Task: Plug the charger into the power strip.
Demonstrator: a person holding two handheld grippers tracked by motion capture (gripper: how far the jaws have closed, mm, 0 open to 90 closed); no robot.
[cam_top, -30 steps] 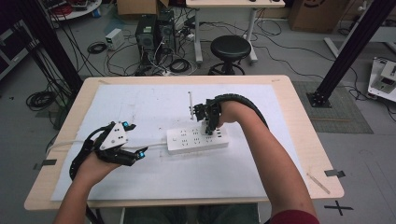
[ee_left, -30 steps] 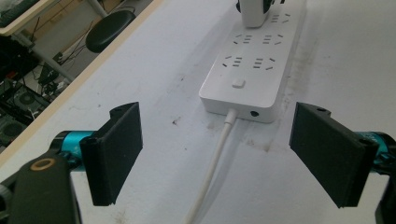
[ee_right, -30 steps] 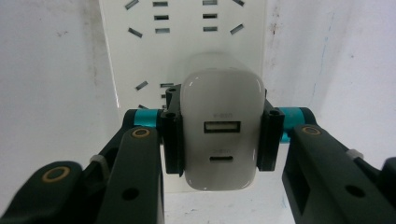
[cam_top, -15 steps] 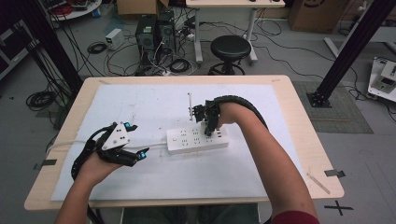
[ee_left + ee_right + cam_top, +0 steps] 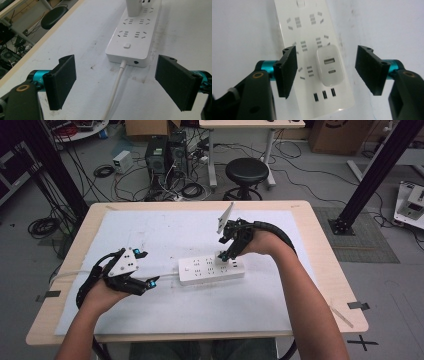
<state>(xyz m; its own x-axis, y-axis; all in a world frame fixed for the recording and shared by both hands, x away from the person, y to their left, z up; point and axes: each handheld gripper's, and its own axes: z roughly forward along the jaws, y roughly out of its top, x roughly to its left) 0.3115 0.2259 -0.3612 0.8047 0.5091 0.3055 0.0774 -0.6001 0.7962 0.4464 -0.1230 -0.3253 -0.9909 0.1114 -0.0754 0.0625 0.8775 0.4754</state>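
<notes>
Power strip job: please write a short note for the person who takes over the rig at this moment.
Left tongs: open, low over the table, facing the cable end of the power strip, not touching it.
Right tongs: open, above the white charger, one jaw on each side, no contact.
Done: the charger sits plugged into the strip near its far end.
Left: probably grip the charger, or let it be; steady the strip if pulling.
</notes>
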